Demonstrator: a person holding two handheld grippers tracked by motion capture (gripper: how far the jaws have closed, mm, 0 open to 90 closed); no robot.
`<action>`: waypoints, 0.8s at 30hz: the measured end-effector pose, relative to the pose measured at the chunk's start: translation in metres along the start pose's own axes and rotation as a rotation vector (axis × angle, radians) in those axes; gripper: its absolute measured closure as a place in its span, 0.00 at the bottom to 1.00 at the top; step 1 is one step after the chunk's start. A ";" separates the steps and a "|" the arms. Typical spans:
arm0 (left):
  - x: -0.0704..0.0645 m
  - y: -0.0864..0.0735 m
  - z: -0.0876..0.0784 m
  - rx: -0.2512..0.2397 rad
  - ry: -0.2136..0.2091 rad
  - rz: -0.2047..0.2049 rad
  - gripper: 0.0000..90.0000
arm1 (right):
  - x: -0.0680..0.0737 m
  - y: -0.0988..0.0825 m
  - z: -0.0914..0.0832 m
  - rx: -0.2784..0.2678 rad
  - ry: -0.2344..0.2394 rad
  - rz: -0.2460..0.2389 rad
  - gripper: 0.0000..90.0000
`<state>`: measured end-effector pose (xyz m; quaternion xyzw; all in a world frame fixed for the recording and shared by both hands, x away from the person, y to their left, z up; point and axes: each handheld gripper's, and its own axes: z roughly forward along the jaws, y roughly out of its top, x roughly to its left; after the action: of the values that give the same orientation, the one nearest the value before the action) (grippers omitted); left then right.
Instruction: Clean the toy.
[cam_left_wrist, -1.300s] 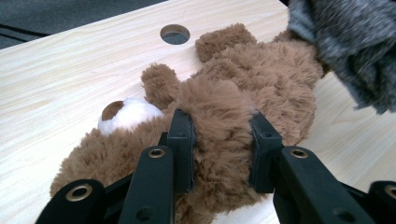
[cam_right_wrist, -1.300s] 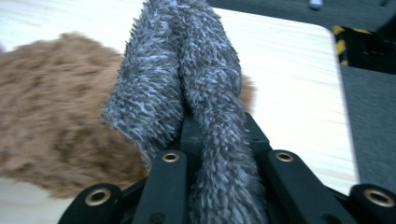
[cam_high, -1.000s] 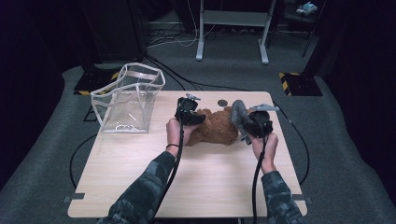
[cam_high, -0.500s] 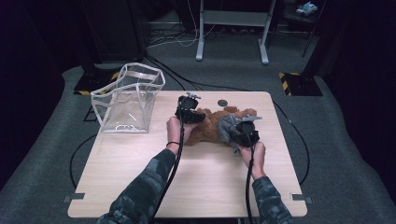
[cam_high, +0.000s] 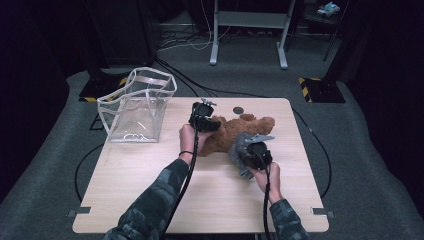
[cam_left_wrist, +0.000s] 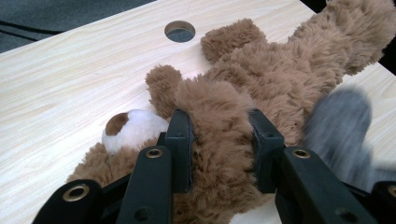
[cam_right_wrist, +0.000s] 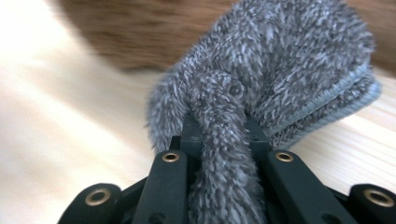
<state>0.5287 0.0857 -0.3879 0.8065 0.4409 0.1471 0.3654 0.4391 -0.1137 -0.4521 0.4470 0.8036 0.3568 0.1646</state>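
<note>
Left gripper (cam_high: 202, 120) clamps teddy bear (cam_high: 235, 131); right gripper (cam_high: 252, 151) clamps cloth (cam_high: 240, 147).

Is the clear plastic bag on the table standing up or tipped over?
Standing upright. The clear bag sits on its base at the table's far left corner, with its open mouth facing up.

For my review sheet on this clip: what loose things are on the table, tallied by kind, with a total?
Brown teddy bear: 1, held in the left claw
Grey fuzzy cloth: 1, held in the right claw
Clear plastic bag: 1, standing open at the table's far left corner
Total: 3
</note>
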 end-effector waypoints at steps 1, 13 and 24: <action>0.000 0.000 0.000 0.000 -0.001 0.001 0.75 | 0.006 0.002 0.003 -0.001 0.022 -0.024 0.85; 0.000 0.002 0.002 0.006 -0.007 0.011 0.74 | -0.024 0.002 0.016 0.032 -0.054 0.070 0.85; -0.018 0.009 0.005 0.023 -0.048 0.053 0.71 | -0.068 -0.026 -0.006 0.036 -0.163 0.193 0.85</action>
<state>0.5268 0.0657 -0.3835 0.8255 0.4120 0.1323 0.3624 0.4573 -0.1823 -0.4710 0.5529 0.7469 0.3190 0.1863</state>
